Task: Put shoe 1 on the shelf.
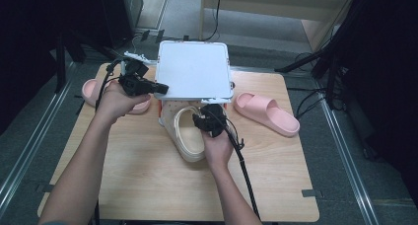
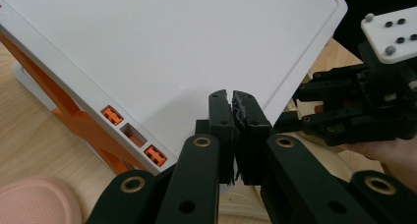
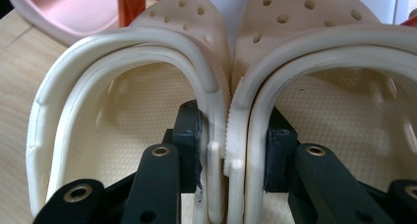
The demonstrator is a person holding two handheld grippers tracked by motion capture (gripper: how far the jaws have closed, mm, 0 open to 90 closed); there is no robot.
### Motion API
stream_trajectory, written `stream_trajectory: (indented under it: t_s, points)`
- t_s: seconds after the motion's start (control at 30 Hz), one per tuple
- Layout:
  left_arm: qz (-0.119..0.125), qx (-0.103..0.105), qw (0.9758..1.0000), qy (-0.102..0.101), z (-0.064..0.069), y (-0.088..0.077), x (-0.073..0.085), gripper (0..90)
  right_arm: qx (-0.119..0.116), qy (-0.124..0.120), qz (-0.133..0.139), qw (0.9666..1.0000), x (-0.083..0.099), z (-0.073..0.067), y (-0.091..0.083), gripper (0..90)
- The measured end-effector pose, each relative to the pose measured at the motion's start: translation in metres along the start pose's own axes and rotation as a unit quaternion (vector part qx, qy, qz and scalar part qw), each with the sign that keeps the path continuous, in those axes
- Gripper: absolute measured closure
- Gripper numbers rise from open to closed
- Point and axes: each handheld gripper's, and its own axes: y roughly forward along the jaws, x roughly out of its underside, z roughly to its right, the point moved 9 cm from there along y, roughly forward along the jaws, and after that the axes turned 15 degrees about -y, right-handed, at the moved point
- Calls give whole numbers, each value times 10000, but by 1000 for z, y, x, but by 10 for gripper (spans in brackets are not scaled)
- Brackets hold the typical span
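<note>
Your left gripper [image 1: 158, 88] has its jaws pressed together on the near-left edge of the white lid [image 1: 193, 69], holding it tilted up over the box. Your right gripper [image 1: 203, 120] pinches the two cream clogs [image 3: 223, 101] by their touching inner walls, one jaw inside each shoe, with the pair lying at the middle of the table [image 1: 148, 185], toes pointing under the raised lid.

The lid hold is the weak spot: the jaws bite only a thin rim near one corner, so if your left hand sags or twists, the lid could slip and drop onto the clogs or onto your right gripper. The clogs are soft; the squeezed walls may fold and one shoe may slide out as you push them in. Their toes could also catch on the orange frame [image 2: 74, 118] at the box front. Keep the pair clear of the pink slipper [image 1: 266, 112] at right.
</note>
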Motion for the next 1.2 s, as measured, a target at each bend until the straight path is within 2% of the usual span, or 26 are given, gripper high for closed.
stream_trajectory:
  t_s: [0.27, 0.5, 0.67, 0.7, 0.73, 0.83, 0.87, 0.93, 0.97, 1.0, 1.03, 1.2]
  points:
    - [3, 2, 10000, -2, 0, 0, 0, 872, 87, 33, 78, 9999, -1, 1, 5, 670]
    - [-2, -8, 10000, 12, 0, 0, 0, 872, -61, 136, 149, 9998, 6, 3, 4, 648]
    - [-3, -8, 10000, 15, 0, 0, 0, 871, -62, -107, 71, 9999, 9, -1, 0, 613]
    - [-7, -7, 10000, 24, 0, 0, 0, 871, -167, -63, 38, 9998, 9, -2, 0, 589]
    - [-5, -7, 10000, 22, 0, 0, 0, 871, -167, -63, 38, 9998, 9, -2, 0, 589]
    - [2, 2, 10000, 16, 0, 0, 0, 871, -331, 61, 88, 9994, 9, -1, -6, 546]
    - [7, 1, 10000, 6, 0, 0, 0, 872, -457, 149, 157, 9987, 9, -1, -12, 538]
    - [3, -13, 10000, 17, 0, 0, 0, 872, -459, 142, 244, 9985, 9, 0, -17, 541]
    - [7, -16, 10000, 18, 0, 0, 0, 872, -455, 99, 306, 9984, 10, 1, -22, 549]
    - [4, -14, 10000, 18, 0, 0, 0, 872, -503, 32, 309, 9983, 13, 1, -32, 594]
    - [5, -14, 10000, 14, 0, 0, 0, 872, -503, 32, 309, 9983, 13, 1, -32, 594]
    - [-2, -29, 10000, 19, 0, 0, 0, 873, -558, -268, 213, 9979, 25, -6, -54, 694]
